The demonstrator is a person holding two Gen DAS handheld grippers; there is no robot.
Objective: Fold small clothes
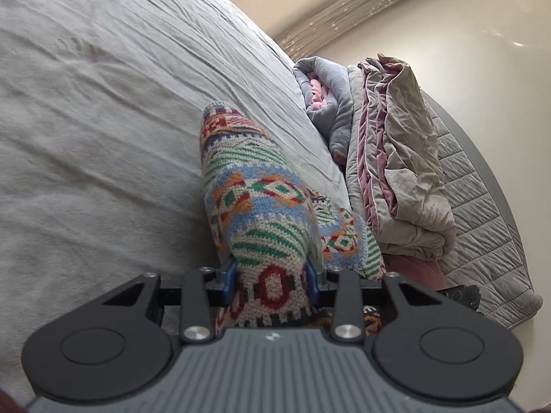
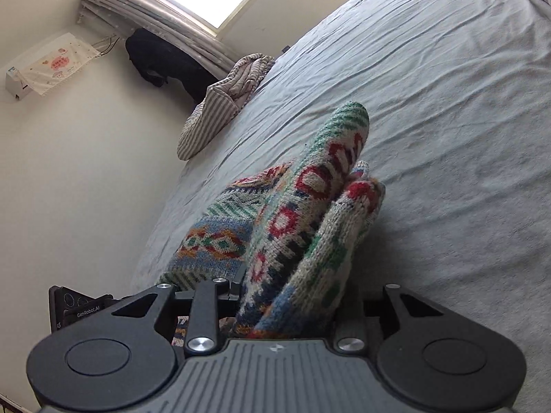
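A small knitted garment (image 1: 255,199) with red, green, blue and orange patterns hangs between both grippers above a grey bed sheet (image 1: 103,103). My left gripper (image 1: 272,277) is shut on a bunched edge of it, blue pads (image 1: 230,277) pressing each side. In the right wrist view the same garment (image 2: 310,213) rises in folds from my right gripper (image 2: 292,296), which is shut on it; the fingertips are hidden by the knit. The other gripper's black body (image 2: 79,306) shows at the lower left.
Folded grey and pink quilts (image 1: 389,158) lie along the bed's right side in the left wrist view. A striped cloth (image 2: 224,103) lies at the bed's far edge in the right wrist view, by a dark garment (image 2: 158,62) under the window. The grey sheet (image 2: 447,103) spreads wide.
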